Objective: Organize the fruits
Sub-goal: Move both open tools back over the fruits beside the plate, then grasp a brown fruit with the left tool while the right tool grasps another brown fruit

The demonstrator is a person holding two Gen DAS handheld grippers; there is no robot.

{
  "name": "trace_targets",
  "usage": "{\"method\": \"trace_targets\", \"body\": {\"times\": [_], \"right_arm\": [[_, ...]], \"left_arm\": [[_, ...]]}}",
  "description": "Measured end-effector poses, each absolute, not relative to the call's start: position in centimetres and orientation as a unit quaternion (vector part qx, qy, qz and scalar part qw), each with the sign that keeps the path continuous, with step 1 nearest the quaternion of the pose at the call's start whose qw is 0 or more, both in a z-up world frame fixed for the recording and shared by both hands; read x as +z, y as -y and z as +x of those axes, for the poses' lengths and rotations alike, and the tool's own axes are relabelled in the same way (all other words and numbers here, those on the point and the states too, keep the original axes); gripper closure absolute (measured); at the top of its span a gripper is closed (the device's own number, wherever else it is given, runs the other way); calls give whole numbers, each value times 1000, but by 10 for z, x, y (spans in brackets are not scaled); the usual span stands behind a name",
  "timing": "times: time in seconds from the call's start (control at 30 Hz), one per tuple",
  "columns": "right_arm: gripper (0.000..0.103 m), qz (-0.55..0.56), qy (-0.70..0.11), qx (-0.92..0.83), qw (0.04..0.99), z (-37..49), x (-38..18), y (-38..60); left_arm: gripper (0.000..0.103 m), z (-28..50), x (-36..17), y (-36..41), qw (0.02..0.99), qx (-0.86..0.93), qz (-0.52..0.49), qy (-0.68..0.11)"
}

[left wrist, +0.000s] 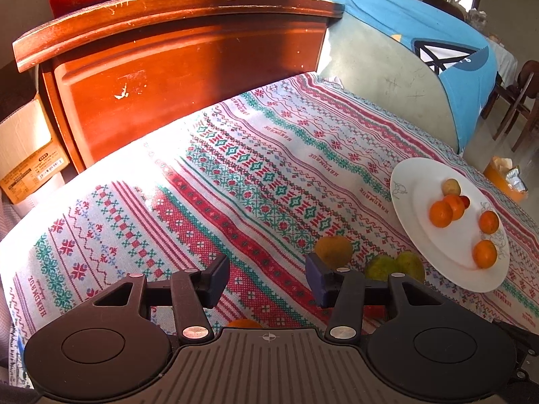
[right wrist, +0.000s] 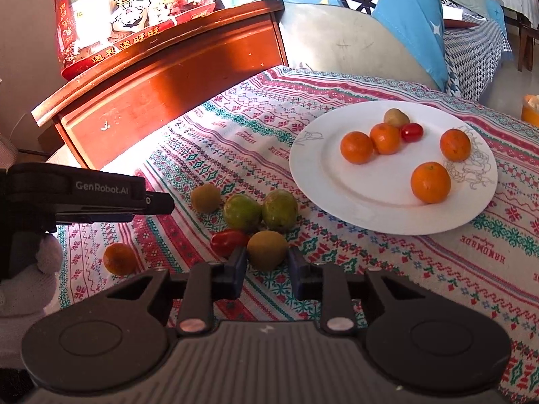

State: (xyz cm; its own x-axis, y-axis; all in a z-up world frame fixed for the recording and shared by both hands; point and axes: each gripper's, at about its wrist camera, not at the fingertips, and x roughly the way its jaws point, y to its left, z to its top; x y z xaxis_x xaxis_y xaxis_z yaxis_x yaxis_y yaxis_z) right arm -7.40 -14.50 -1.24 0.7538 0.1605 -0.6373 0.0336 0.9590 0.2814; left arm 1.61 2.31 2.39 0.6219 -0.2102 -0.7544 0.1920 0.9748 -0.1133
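A patterned tablecloth [right wrist: 387, 252] covers the table beside a wooden cabinet [right wrist: 161, 77]. The white plate [right wrist: 316, 175] sits near its far edge. Left gripper [left wrist: 267, 279] gapes wide and empty; right gripper [right wrist: 266, 269] stands narrower around a brown fruit [right wrist: 266, 247].

Wood cabinet [right wrist: 175, 77] w/ red gift box [right wrist: 128, 17] on top; patterned cloth [left wrist: 202, 175].

Both wrist views look low along their tongs across the tablecloth [left wrist: 235, 168], sharing the plate [right wrist: 337, 181]
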Motion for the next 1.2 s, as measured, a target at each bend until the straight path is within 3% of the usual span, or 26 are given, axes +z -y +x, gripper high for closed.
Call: {"method": "trace_targets", "body": {"times": [0.83,1.2], "right_arm": [[73,167,-347,18,923,-75,-13,156],[75,166,-347,18,923,-75,-14,155]], "left_arm": [[57,27,1,2,897,-171,-39,-405],[71,28,-1,7,897,-194,-44,-396]]}}
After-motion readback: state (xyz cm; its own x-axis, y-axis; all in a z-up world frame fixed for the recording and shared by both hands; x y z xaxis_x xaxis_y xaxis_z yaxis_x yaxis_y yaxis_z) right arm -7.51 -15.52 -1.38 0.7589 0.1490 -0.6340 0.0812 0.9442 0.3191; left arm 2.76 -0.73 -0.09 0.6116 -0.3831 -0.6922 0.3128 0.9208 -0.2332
